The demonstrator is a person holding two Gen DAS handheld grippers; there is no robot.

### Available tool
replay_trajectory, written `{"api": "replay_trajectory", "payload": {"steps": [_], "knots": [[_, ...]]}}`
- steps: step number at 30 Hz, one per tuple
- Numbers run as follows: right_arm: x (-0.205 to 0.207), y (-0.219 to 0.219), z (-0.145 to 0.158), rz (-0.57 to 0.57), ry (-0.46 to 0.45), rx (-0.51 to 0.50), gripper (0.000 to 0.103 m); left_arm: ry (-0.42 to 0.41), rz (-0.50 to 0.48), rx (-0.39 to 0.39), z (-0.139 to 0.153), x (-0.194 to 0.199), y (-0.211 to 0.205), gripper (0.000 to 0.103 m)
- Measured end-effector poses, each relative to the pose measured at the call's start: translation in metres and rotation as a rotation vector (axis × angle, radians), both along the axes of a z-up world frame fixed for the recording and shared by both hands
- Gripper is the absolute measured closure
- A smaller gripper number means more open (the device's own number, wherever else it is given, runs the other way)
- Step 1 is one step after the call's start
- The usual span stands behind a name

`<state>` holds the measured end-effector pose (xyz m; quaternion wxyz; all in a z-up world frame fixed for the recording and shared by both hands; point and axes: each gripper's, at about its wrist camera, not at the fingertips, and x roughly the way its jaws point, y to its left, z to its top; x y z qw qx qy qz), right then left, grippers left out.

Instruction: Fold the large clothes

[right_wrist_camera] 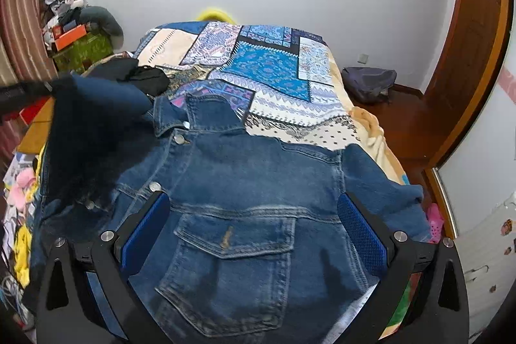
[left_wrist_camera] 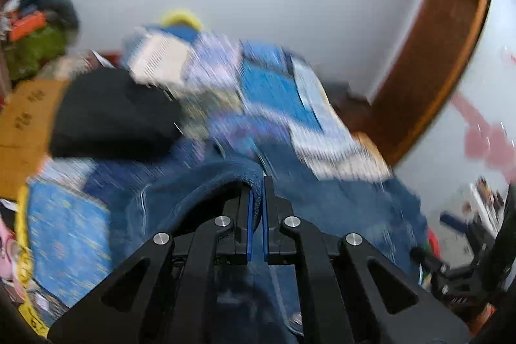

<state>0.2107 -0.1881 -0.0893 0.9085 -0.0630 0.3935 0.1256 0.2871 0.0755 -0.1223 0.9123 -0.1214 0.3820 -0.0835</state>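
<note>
A blue denim jacket (right_wrist_camera: pixel 245 182) lies front-up on the bed, its collar pointing away and its chest pocket near me. My right gripper (right_wrist_camera: pixel 253 199) hovers open just above the jacket's chest, nothing between its blue pads. My left gripper (left_wrist_camera: pixel 257 186) is shut on a fold of the jacket's denim (left_wrist_camera: pixel 200 182), pinched between its pads. In the right wrist view that lifted sleeve (right_wrist_camera: pixel 84 131) hangs blurred over the jacket's left side, drawn up towards the left gripper (right_wrist_camera: pixel 19 92) at the frame's edge.
The bed has a blue and white patchwork cover (right_wrist_camera: pixel 267 63). A black garment (right_wrist_camera: pixel 145 79) lies at its left side. Boxes and clothes are piled (right_wrist_camera: pixel 77 31) by the curtain. A backpack (right_wrist_camera: pixel 367 83) sits on the floor near the wooden door frame (right_wrist_camera: pixel 467 54).
</note>
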Motion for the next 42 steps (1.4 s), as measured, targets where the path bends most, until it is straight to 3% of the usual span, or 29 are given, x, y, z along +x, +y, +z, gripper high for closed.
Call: {"api": "replay_trajectory", "payload": {"steps": [3, 7, 13, 17, 18, 20, 24, 28, 34, 42], "knots": [[-0.001, -0.008, -0.006, -0.004, 0.014, -0.009, 0.0, 0.115, -0.092, 0.021, -0.039, 0.001, -0.031, 0.1], [-0.003, -0.017, -0.012, -0.021, 0.029, -0.008, 0.0, 0.206, -0.17, 0.115, -0.073, -0.008, -0.066, 0.1], [-0.005, -0.022, -0.012, -0.03, 0.04, 0.025, 0.0, 0.27, -0.203, 0.169, -0.091, -0.017, -0.079, 0.095], [-0.005, -0.016, -0.007, -0.009, 0.031, 0.022, 0.0, 0.233, -0.214, 0.192, -0.078, -0.028, -0.076, 0.065], [-0.005, -0.013, -0.005, 0.001, 0.027, 0.02, 0.0, 0.204, -0.204, 0.199, -0.071, -0.032, -0.072, 0.055], [-0.004, -0.007, -0.001, 0.025, 0.023, 0.02, 0.0, 0.143, -0.17, 0.217, -0.053, -0.043, -0.059, 0.045], [0.001, 0.013, 0.006, 0.086, 0.023, 0.037, 0.0, 0.063, -0.082, 0.24, -0.025, -0.056, -0.023, 0.034], [0.008, 0.045, 0.011, 0.178, 0.032, 0.031, 0.0, 0.024, 0.041, 0.243, -0.01, -0.067, 0.031, 0.032], [0.012, 0.108, 0.01, 0.354, 0.041, -0.033, 0.0, 0.047, 0.177, 0.277, -0.018, -0.079, 0.09, 0.032], [0.019, 0.194, -0.029, 0.561, 0.163, -0.116, 0.0, 0.102, 0.272, 0.232, -0.046, -0.097, 0.136, 0.032]]}}
